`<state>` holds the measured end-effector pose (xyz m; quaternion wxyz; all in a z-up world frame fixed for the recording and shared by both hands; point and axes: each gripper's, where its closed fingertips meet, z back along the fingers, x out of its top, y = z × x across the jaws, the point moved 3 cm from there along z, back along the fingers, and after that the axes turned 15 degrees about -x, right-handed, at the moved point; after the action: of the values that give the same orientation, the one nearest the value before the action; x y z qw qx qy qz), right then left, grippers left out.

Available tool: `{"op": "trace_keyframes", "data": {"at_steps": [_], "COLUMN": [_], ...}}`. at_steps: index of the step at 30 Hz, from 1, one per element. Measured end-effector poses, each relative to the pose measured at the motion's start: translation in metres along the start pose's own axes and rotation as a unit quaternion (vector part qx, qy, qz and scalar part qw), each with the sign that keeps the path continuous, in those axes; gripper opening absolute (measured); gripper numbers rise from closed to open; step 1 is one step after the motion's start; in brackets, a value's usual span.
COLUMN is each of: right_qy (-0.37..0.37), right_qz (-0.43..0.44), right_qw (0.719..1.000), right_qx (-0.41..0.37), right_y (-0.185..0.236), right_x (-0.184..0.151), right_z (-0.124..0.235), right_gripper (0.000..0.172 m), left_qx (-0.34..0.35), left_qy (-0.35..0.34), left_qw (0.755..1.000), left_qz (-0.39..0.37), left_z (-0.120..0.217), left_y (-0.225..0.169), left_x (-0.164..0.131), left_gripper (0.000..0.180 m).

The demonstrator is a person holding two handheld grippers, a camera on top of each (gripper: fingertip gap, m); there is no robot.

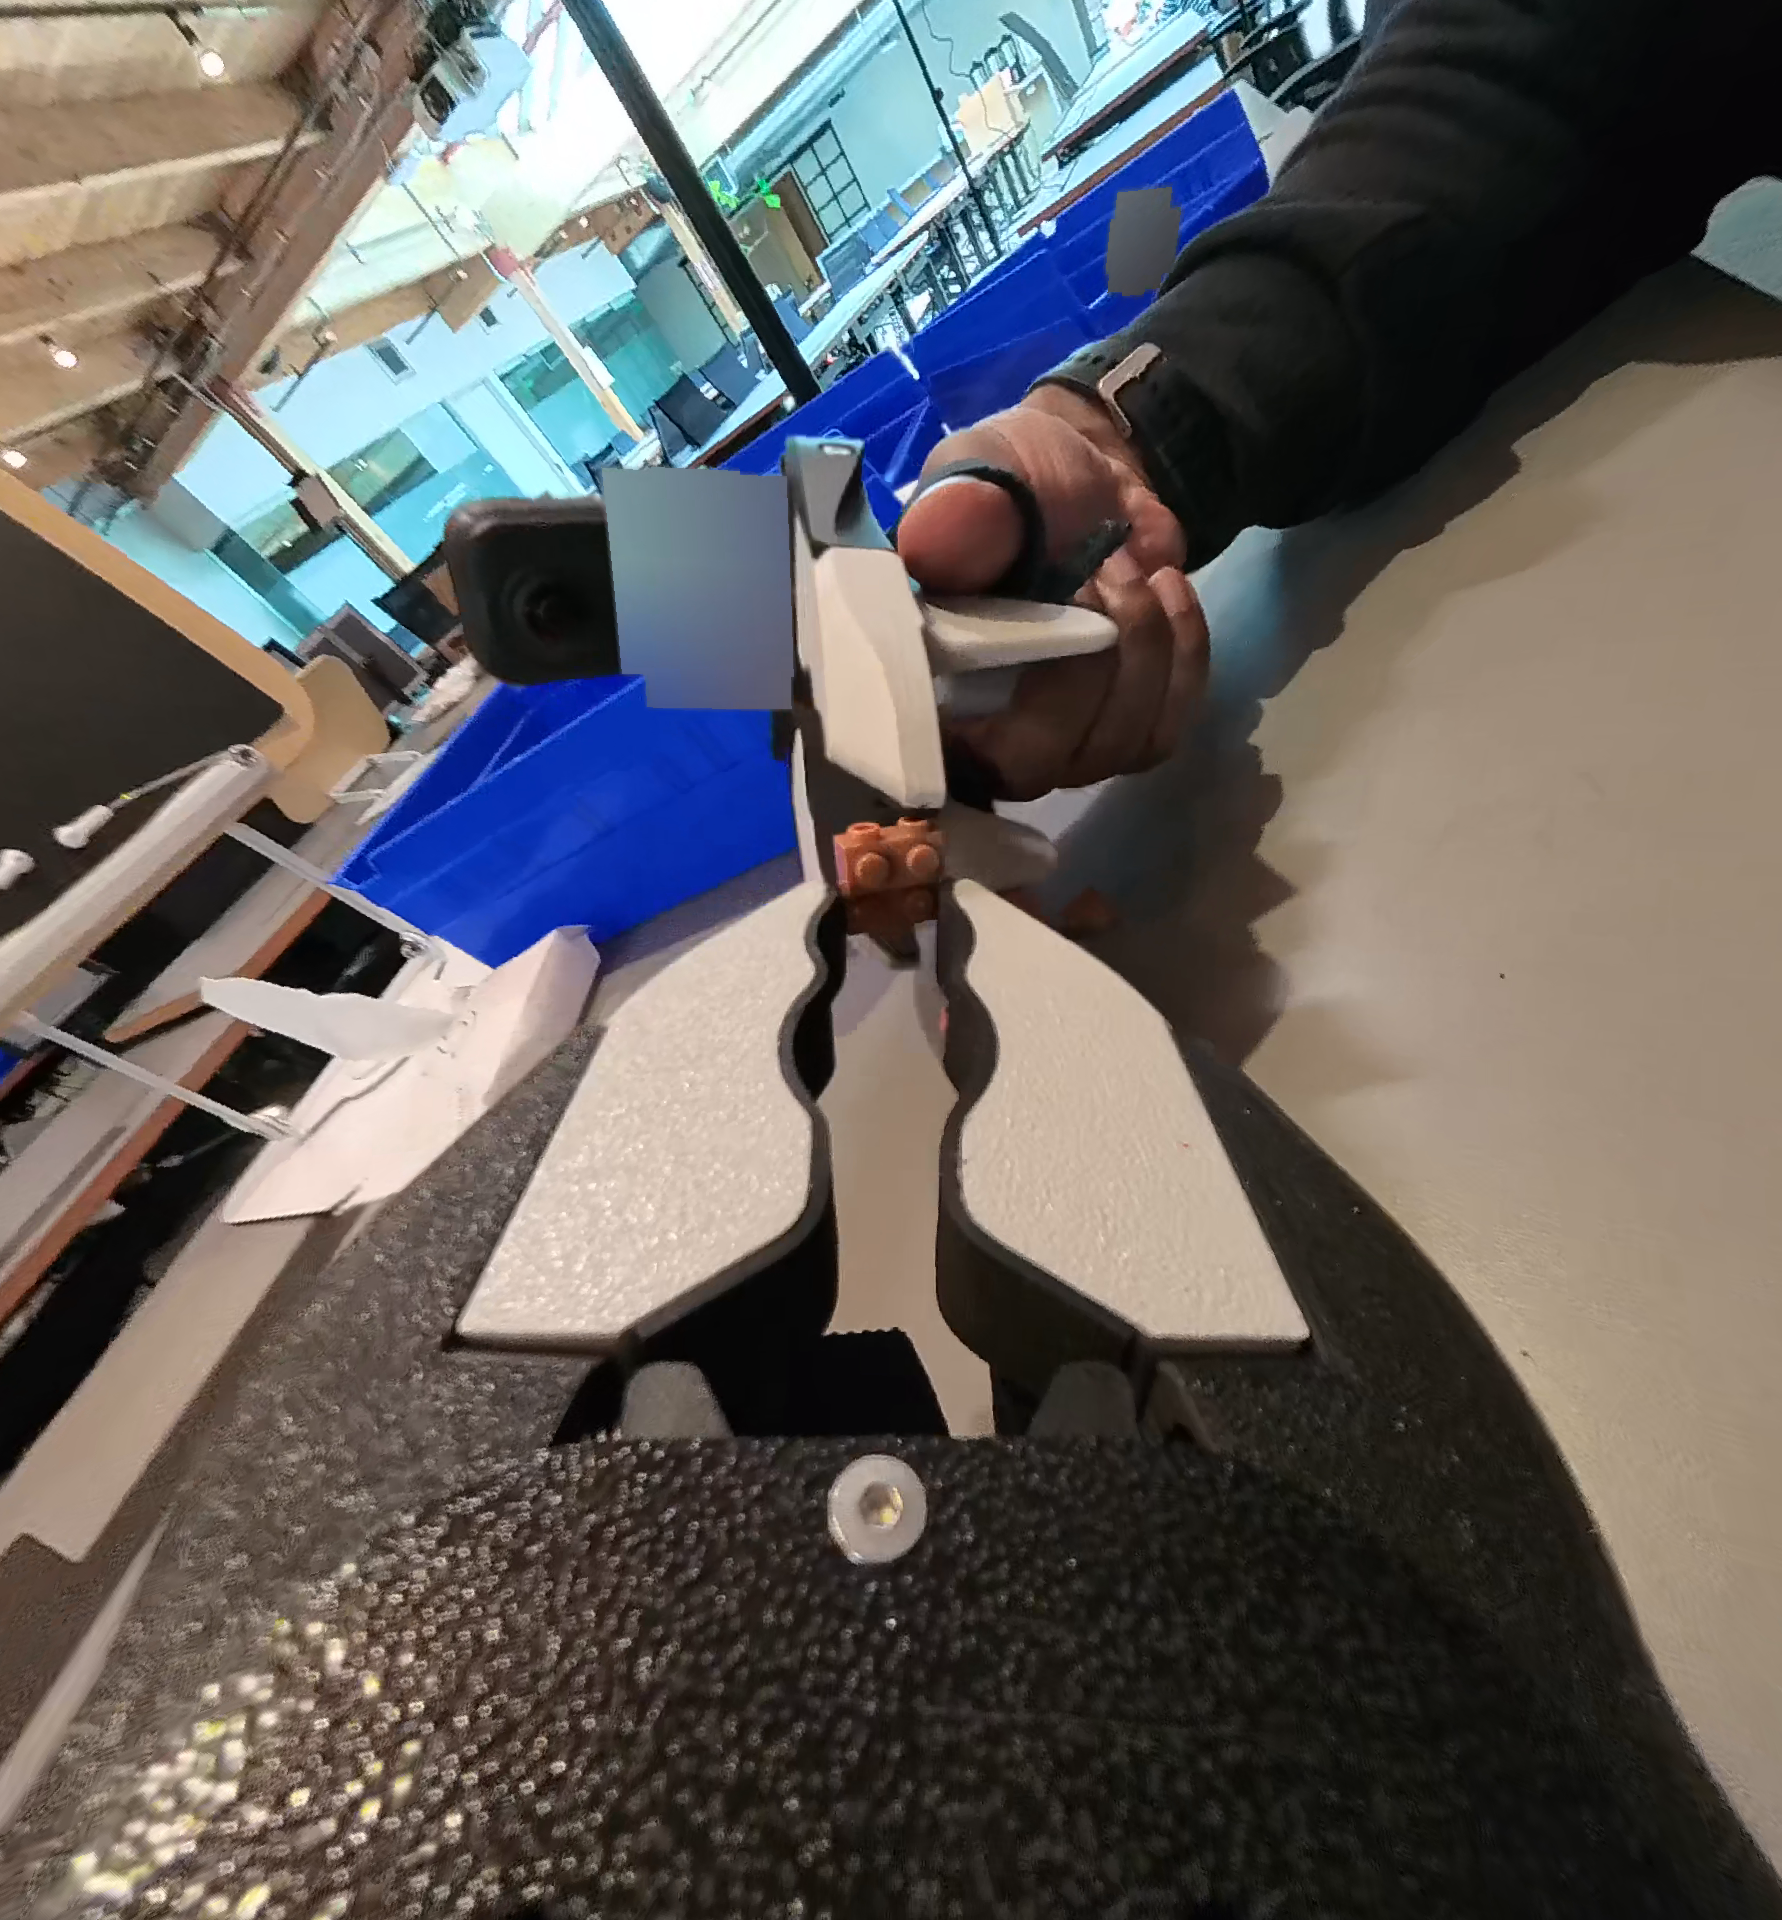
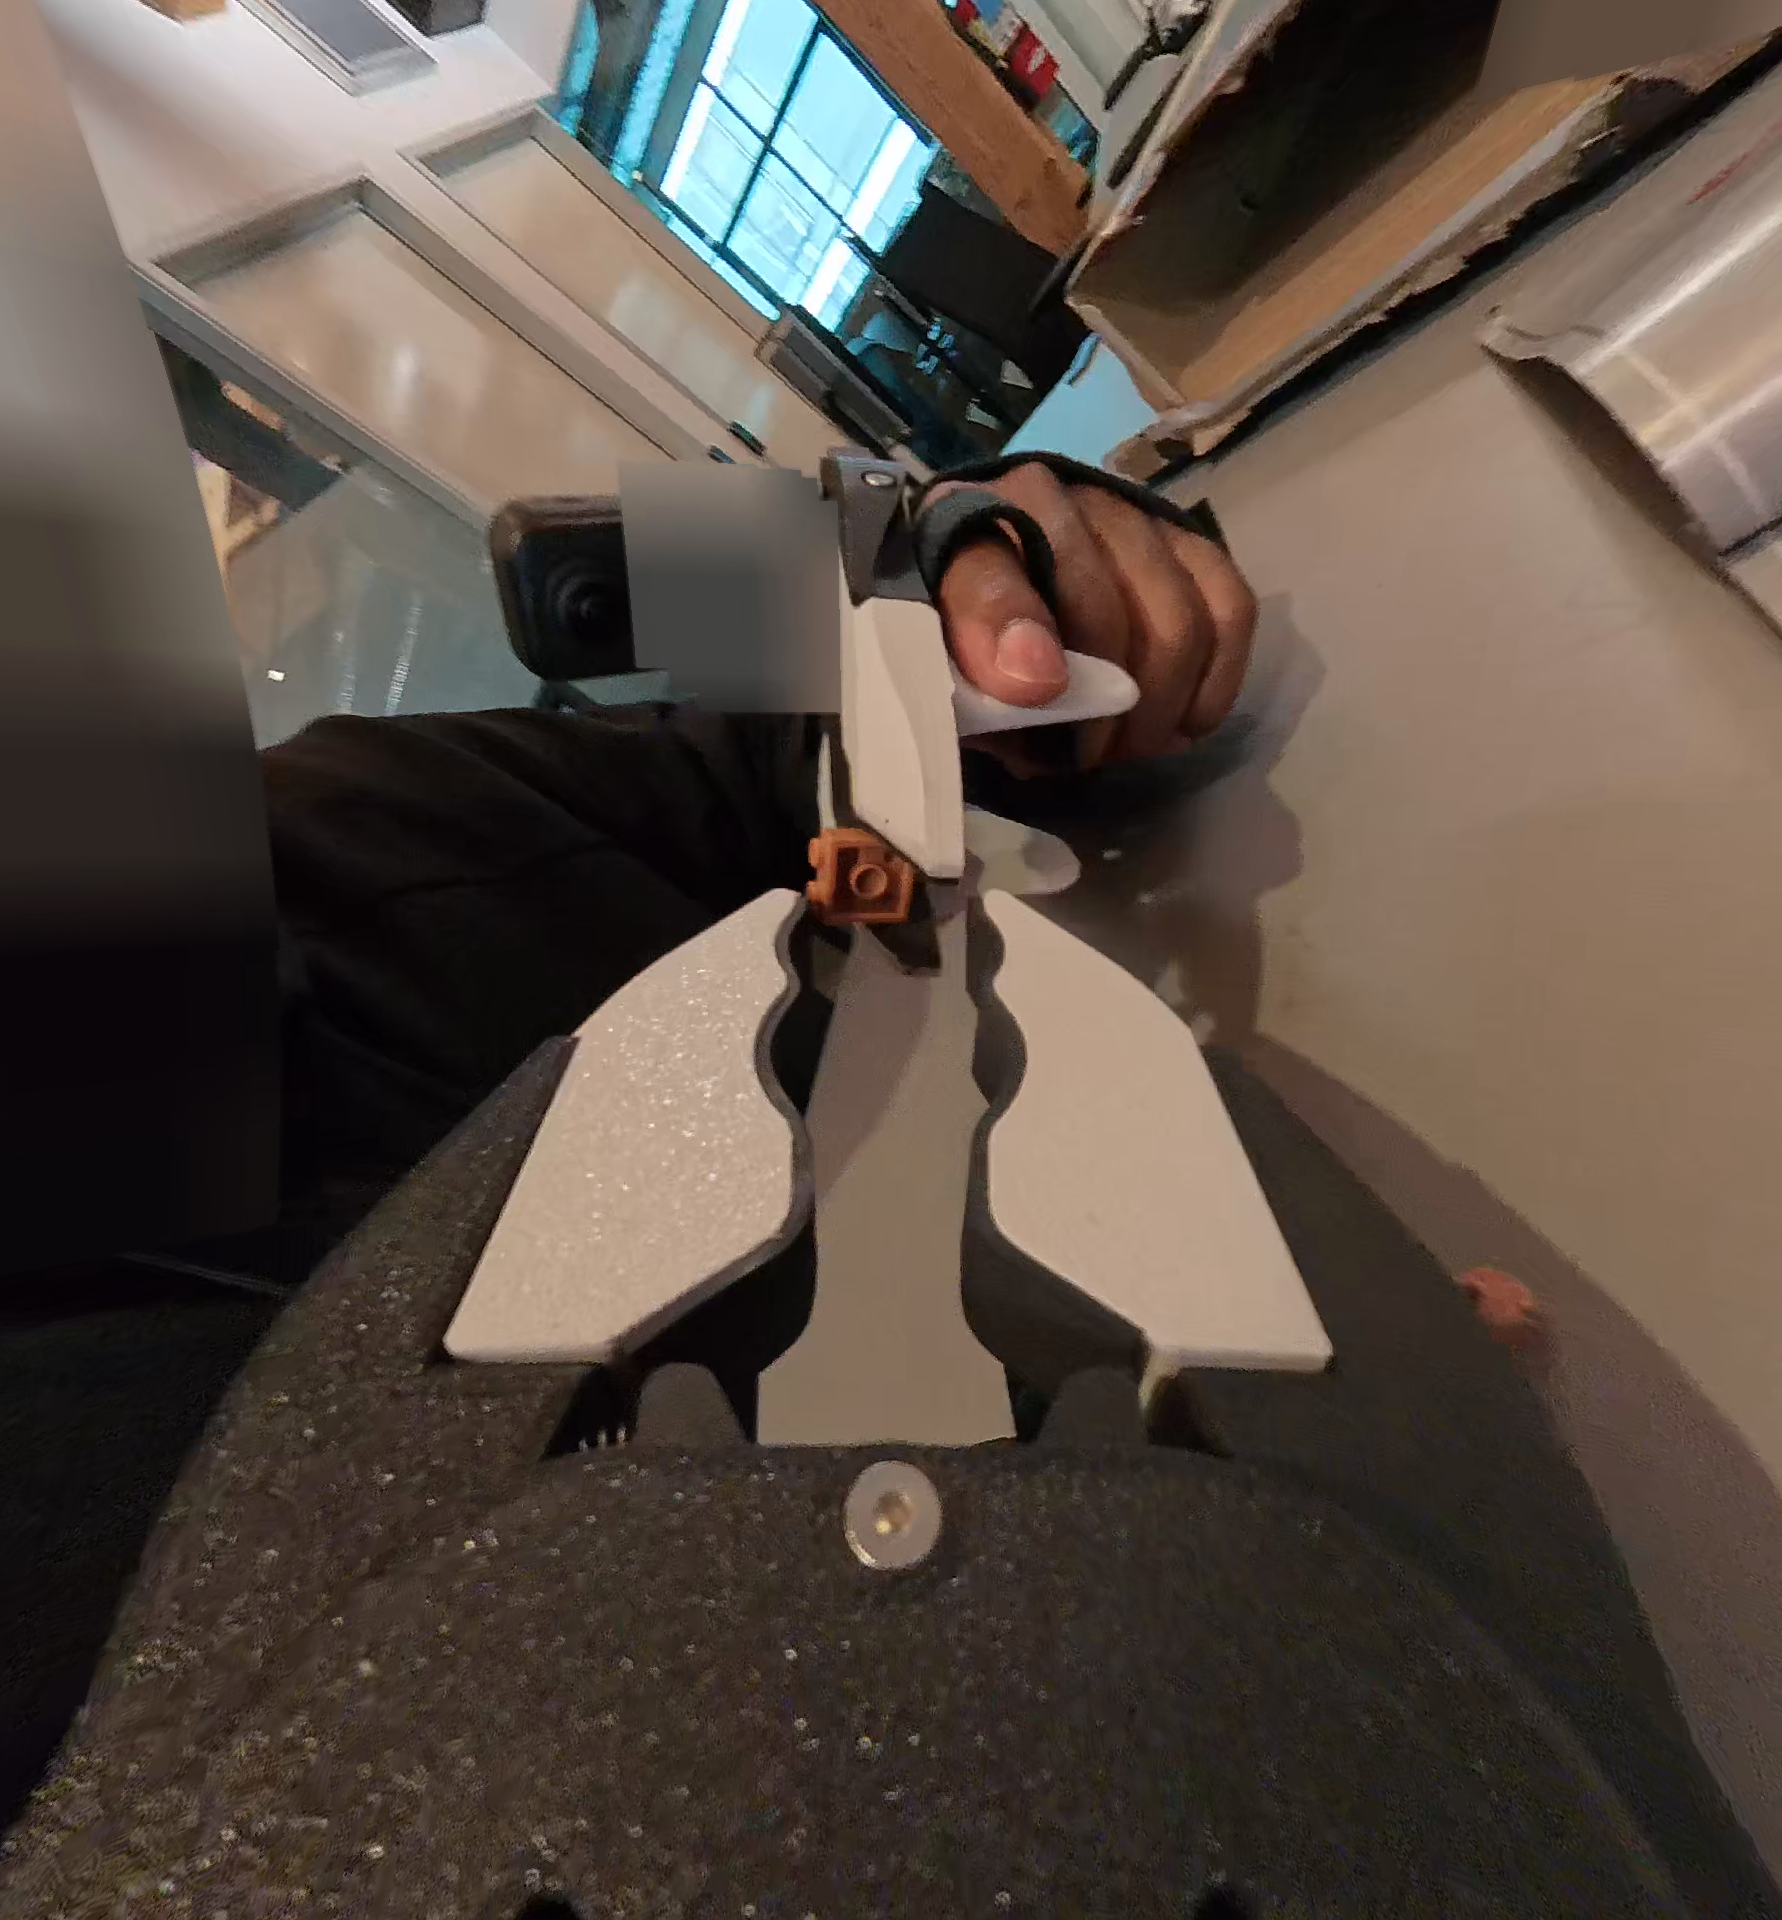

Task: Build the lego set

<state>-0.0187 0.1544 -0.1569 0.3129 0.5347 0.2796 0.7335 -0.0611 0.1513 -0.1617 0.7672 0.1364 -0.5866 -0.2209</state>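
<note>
- Two hand-held grippers meet tip to tip over a pale table (image 1: 1541, 935), with one small brown studded brick (image 1: 889, 860) between them.
- Far left in the left wrist view, blue plastic bins (image 1: 554, 810) stand along the table edge, with a folded piece of white paper (image 1: 419, 1049) nearer.
- The left gripper (image 1: 892, 902) has its fingers (image 1: 679, 1122) drawn in on the brick; both tips appear to press its sides, so it is pinching the brick clear of the table.
- Right of the brick in that view, a tiny brown piece (image 1: 1084, 914) lies on the table, too blurred to identify.
- A hand (image 1: 1063, 623) in a dark sleeve with a wristwatch holds the right gripper, which comes at the brick from the far side.
- In the right wrist view, the right gripper (image 2: 887, 906) has its fingers (image 2: 658, 1143) spread; the brick (image 2: 861, 883) sits just by the left tip, with open space between it and the right tip.
- The same view shows the left gripper's fingers reaching in from the far side and closed on the brick, worked by a hand (image 2: 1115, 603).
- Far right, a torn cardboard box (image 2: 1334, 260) and a shiny metal sheet (image 2: 1697, 364) rest on the table; a small reddish piece (image 2: 1500, 1299) lies nearer, blurred.
</note>
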Motion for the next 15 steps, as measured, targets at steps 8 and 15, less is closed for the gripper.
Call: {"op": "trace_keyframes", "data": {"at_steps": [8, 15], "right_qy": [0.078, 0.169], "right_qz": [0.136, 0.207], "right_qw": [0.961, 0.918], "right_qx": [-0.227, -0.291], "right_y": [-0.036, -0.041], "right_x": [-0.017, -0.047], "right_z": [0.016, 0.014], "right_gripper": [0.030, 0.035], "left_qx": [-0.017, -0.030], "left_qy": [0.031, 0.096], "left_qw": [0.995, 0.984], "left_qz": [0.097, 0.149], "left_z": [0.016, 0.026], "left_y": [0.016, 0.020], "left_x": [-0.020, -0.049], "left_gripper": [0.016, 0.016]}}
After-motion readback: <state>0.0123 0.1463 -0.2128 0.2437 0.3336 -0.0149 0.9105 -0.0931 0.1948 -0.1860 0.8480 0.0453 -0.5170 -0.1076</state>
